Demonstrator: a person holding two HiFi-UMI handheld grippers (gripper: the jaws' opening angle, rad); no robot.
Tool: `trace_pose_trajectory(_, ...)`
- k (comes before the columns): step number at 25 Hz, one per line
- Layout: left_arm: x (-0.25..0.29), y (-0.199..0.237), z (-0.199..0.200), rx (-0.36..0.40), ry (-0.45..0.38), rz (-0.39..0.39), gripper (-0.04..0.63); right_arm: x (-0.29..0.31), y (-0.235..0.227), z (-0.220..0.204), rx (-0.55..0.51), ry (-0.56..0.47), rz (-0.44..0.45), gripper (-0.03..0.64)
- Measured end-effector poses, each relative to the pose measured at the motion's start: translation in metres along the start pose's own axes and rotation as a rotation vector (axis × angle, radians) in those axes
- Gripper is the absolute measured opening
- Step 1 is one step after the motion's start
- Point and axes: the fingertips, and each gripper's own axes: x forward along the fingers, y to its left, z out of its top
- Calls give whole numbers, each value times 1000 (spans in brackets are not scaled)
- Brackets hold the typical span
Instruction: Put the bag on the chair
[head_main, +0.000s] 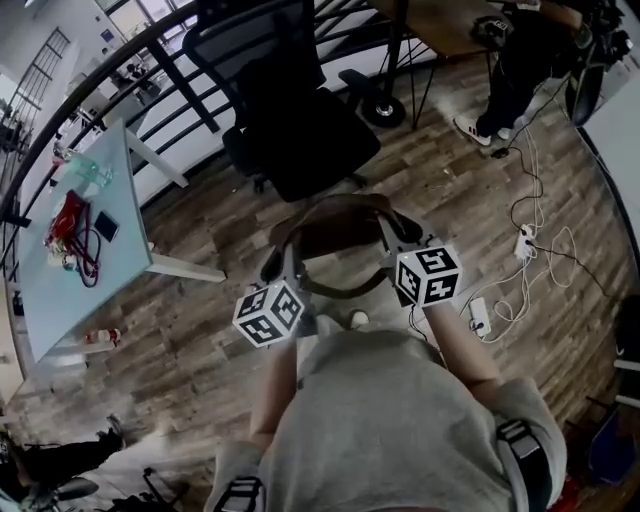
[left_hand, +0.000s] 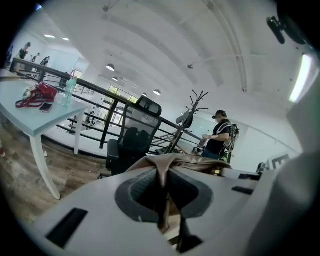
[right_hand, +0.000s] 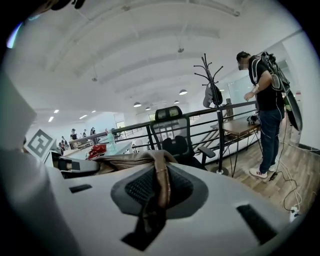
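A brown bag (head_main: 338, 226) hangs above the wooden floor between my two grippers, just in front of the black office chair (head_main: 300, 125). My left gripper (head_main: 290, 262) is shut on the bag's left strap, and my right gripper (head_main: 392, 238) is shut on its right strap. In the left gripper view the tan strap (left_hand: 161, 176) runs pinched between the pads of the left gripper (left_hand: 162, 189), with the chair (left_hand: 131, 142) behind it. In the right gripper view the strap (right_hand: 161, 175) is clamped in the right gripper (right_hand: 159, 189), and the chair (right_hand: 175, 136) stands beyond it.
A pale blue table (head_main: 55, 285) at the left carries a red bag (head_main: 68, 215), a phone (head_main: 104, 226) and a bottle (head_main: 88, 170). A person (head_main: 515, 60) stands at the upper right by a wooden desk (head_main: 445, 22). Cables and a power strip (head_main: 523, 243) lie on the floor. A black railing (head_main: 90, 90) runs behind the chair.
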Motion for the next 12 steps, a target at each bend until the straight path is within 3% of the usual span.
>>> trace_pose_trajectory(12, -14, -6, 0, -10, -43, 35, 40, -10, 3, 4, -11, -18, 61, 41)
